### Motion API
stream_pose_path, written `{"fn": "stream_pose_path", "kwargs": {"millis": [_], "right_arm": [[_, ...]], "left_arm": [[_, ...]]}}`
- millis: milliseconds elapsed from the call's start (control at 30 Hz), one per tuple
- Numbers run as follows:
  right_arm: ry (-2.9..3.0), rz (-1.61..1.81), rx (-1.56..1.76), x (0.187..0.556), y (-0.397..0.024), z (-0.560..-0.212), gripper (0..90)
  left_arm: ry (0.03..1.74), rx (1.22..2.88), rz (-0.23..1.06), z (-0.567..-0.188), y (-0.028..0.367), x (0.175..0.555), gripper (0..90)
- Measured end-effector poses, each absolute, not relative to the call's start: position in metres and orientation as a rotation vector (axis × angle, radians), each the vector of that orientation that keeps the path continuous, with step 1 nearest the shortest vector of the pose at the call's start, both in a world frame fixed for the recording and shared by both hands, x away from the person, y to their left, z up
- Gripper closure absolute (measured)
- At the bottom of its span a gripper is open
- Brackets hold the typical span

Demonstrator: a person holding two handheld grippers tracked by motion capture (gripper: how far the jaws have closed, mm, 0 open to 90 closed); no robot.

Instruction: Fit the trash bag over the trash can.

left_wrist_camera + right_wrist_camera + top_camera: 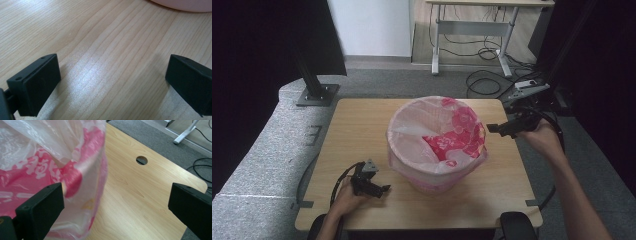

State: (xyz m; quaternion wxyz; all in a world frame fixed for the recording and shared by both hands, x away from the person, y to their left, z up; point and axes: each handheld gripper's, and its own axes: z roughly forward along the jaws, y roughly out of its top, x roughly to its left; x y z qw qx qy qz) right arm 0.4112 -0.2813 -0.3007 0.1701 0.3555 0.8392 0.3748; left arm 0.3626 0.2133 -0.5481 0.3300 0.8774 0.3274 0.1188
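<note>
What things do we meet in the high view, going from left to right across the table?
Left gripper → bin lined with a pink flowered bag → right gripper, all over the wooden table.

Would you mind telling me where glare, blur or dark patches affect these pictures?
High view: both sides fall into black, while the table is evenly lit. Left gripper view: pale glare streaks the wood between the open jaws. Right gripper view: the pink bag looks smeared and shiny, the near jaws soft.
</note>
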Motion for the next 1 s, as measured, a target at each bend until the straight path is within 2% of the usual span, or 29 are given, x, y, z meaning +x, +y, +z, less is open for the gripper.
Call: {"fn": "stream_pose_path", "kwargs": {"millis": [333,1000], "right_arm": [[2.37,1.043,1.035,0.401,-0.296,-0.323,0.0],[2.386,1.016,1.041,0.391,-0.296,-0.388,0.0]], "left_arm": [[0.856,2.295,0.311,-0.548,0.213,0.363,0.0],[0.86,2.291,0.311,-0.548,0.213,0.362,0.0]]}}
